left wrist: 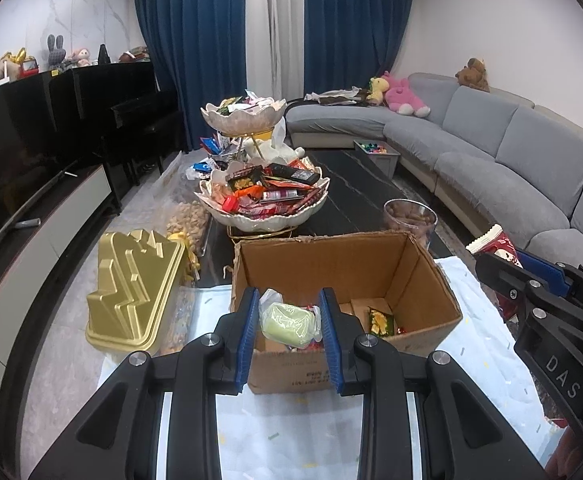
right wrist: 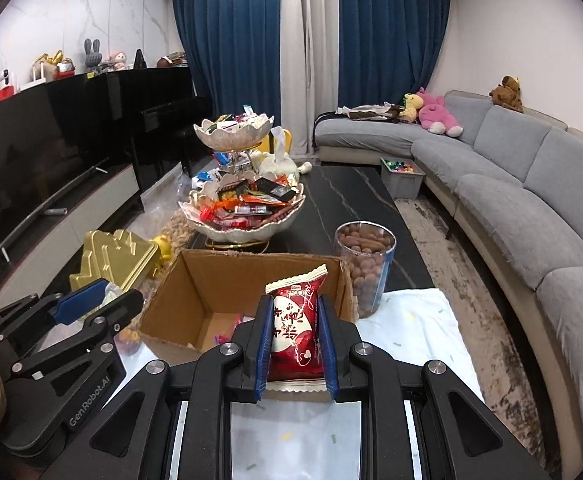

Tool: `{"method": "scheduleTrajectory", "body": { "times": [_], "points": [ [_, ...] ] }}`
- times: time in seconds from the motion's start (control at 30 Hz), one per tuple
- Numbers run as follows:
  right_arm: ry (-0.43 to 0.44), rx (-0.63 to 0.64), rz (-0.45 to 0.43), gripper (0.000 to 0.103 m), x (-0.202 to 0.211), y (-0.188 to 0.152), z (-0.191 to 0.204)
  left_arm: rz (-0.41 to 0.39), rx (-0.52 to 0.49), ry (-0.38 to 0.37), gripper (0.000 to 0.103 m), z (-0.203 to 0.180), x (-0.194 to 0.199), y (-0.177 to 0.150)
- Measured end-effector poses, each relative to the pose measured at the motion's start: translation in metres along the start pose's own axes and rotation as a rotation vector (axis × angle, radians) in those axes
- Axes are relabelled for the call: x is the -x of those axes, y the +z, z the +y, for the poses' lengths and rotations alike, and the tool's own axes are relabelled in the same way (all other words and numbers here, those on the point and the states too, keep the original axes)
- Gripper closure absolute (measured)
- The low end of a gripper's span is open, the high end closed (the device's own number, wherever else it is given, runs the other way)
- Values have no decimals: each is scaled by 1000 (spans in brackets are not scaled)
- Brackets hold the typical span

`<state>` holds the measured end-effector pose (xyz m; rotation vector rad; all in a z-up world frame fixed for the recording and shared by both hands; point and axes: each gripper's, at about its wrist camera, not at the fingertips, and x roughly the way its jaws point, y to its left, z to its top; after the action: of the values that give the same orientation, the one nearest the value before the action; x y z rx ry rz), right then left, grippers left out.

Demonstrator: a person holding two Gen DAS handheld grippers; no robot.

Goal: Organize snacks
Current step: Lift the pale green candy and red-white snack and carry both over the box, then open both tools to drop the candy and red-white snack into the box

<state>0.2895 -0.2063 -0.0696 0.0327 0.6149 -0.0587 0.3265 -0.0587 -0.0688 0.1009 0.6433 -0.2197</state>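
An open cardboard box [left wrist: 427,280] stands on a white cloth [left wrist: 291,432] before me, with a few snack packets [left wrist: 380,320] on its bottom. My left gripper [left wrist: 289,322] is shut on a pale green wrapped snack [left wrist: 289,324], held over the box's near left corner. My right gripper [right wrist: 294,332] is shut on a red snack packet [right wrist: 296,328], held upright at the box's [right wrist: 195,292] near edge. The right gripper also shows at the right edge of the left wrist view [left wrist: 531,280]. A two-tier white snack bowl stand [left wrist: 265,222] heaped with packets sits behind the box.
A clear jar of brown nuts [right wrist: 365,268] stands right of the box. A gold moulded tray [left wrist: 133,292] lies to the left. A grey bin [right wrist: 403,180] sits on the dark table [right wrist: 351,208]. A grey sofa [right wrist: 531,184] runs along the right, a TV [right wrist: 31,160] on the left.
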Motion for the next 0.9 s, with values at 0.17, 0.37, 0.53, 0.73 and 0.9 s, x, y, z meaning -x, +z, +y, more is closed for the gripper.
{"method": "scheduleTrajectory", "body": {
  "times": [0.17, 0.37, 0.53, 0.73, 0.9],
  "points": [
    [1, 4, 18, 80, -17, 4, -2, 11, -2, 0, 73, 1, -15, 6],
    [4, 5, 41, 80, -36, 8, -3, 27, -6, -2, 73, 2, -34, 8],
    [9, 6, 64, 80, -54, 8, -3, 51, 0, -5, 73, 3, -52, 8],
    [14, 9, 90, 80, -76, 10, -3, 79, 2, -4, 73, 6, -74, 6],
    [15, 7, 115, 80, -92, 8, -4, 100, 7, -6, 73, 7, -91, 4]
  ]
}}
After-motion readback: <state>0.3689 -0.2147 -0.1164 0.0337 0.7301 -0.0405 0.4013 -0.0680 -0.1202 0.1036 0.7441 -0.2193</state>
